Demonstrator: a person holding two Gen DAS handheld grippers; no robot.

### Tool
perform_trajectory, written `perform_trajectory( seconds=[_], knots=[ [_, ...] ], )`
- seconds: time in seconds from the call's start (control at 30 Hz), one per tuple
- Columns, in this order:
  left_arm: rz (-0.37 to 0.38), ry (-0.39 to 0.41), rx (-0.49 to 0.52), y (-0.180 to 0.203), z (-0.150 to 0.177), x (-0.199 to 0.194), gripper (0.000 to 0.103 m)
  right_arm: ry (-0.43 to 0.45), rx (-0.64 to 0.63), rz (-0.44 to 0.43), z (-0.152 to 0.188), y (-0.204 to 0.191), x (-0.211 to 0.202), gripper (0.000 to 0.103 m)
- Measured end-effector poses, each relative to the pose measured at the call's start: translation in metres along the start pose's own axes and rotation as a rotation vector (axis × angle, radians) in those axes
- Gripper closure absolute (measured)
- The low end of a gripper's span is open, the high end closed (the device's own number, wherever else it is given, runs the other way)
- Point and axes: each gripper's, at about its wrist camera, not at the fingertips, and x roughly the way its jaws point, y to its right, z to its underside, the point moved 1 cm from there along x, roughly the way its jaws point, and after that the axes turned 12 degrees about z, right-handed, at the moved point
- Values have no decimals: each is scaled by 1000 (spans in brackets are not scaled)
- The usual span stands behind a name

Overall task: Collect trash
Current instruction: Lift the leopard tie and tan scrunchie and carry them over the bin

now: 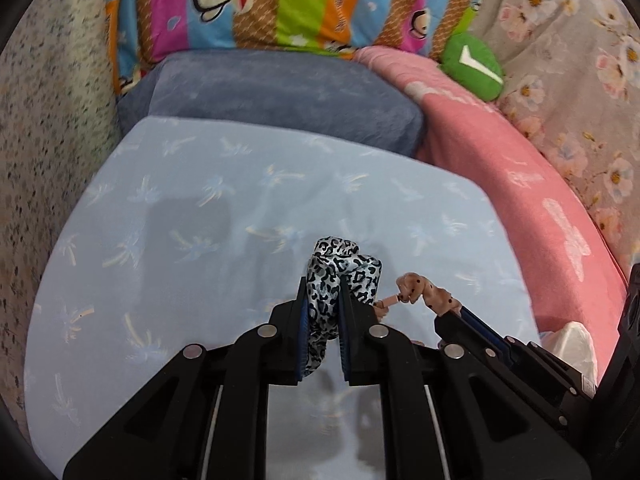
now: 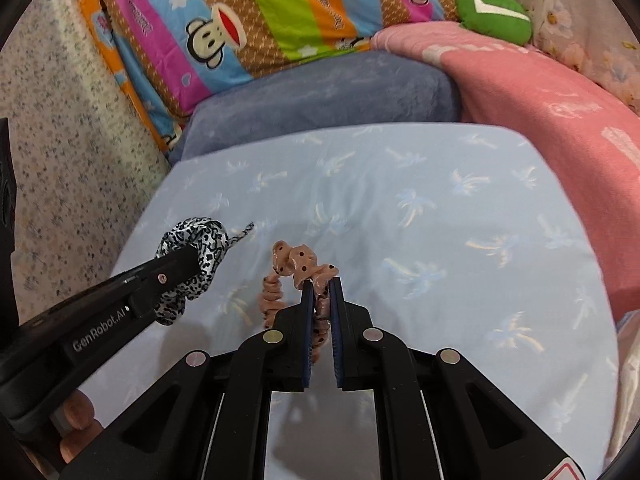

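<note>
My left gripper (image 1: pixel 323 284) is shut on a leopard-print scrunchie (image 1: pixel 340 268) and holds it above the light blue pillow (image 1: pixel 200 220). That scrunchie (image 2: pixel 196 248) and the left gripper (image 2: pixel 188 258) also show at the left of the right wrist view. My right gripper (image 2: pixel 322 286) is shut on a tan polka-dot scrunchie (image 2: pixel 298 266), lifted over the pillow (image 2: pixel 440 220). The tan scrunchie (image 1: pixel 420 292) and the right gripper (image 1: pixel 452 314) show at the lower right of the left wrist view.
A grey-blue cushion (image 1: pixel 280 92) lies behind the pillow. A pink blanket (image 1: pixel 520 168) lies to the right, a green plush (image 1: pixel 474 66) beyond it. A striped monkey quilt (image 1: pixel 260 4) is at the back. Speckled floor (image 1: pixel 48 140) lies left. White crumpled material (image 1: pixel 572 340) sits at the right.
</note>
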Motion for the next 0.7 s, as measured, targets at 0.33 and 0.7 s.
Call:
perform_trajectory(
  seconds=[0.33, 0.7],
  knots=[
    [81, 51, 127, 85, 6, -25, 91, 139, 87, 25, -5, 69, -92, 95],
    [150, 44, 271, 175, 28, -31, 91, 225, 223, 94, 19, 173, -160, 95]
  ],
)
